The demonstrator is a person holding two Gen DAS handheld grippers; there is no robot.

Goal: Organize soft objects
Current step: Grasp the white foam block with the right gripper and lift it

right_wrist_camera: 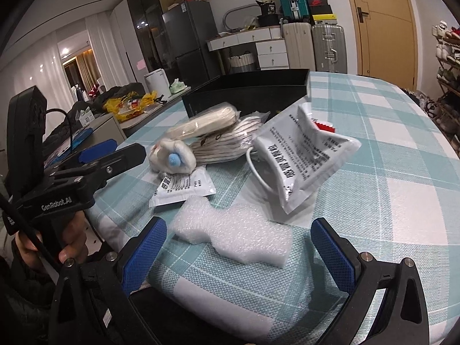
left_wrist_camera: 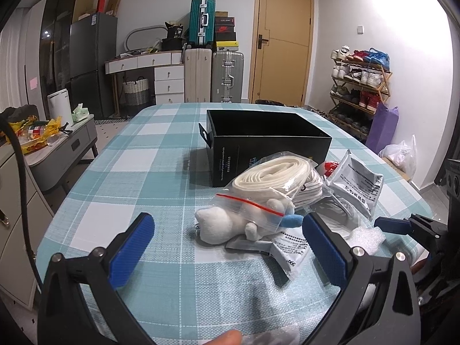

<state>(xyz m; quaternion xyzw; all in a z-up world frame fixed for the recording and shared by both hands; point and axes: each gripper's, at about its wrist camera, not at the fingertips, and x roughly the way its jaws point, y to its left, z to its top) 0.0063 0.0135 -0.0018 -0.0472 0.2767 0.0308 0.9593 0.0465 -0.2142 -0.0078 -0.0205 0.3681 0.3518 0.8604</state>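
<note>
A white plush toy in a clear zip bag lies on the checked tablecloth, in front of a bagged cream roll and grey printed pouches. Behind them stands an open black box. My left gripper is open, low over the cloth, just short of the plush toy. My right gripper is open around the near end of a white foam sheet. In the right wrist view the plush toy, the roll and a big pouch lie beyond it, and the left gripper is at the left.
The table edge drops off at the left toward a grey side table with clutter. Suitcases, drawers and a door stand at the back. A shoe rack is at the right. A flat pouch lies near the plush toy.
</note>
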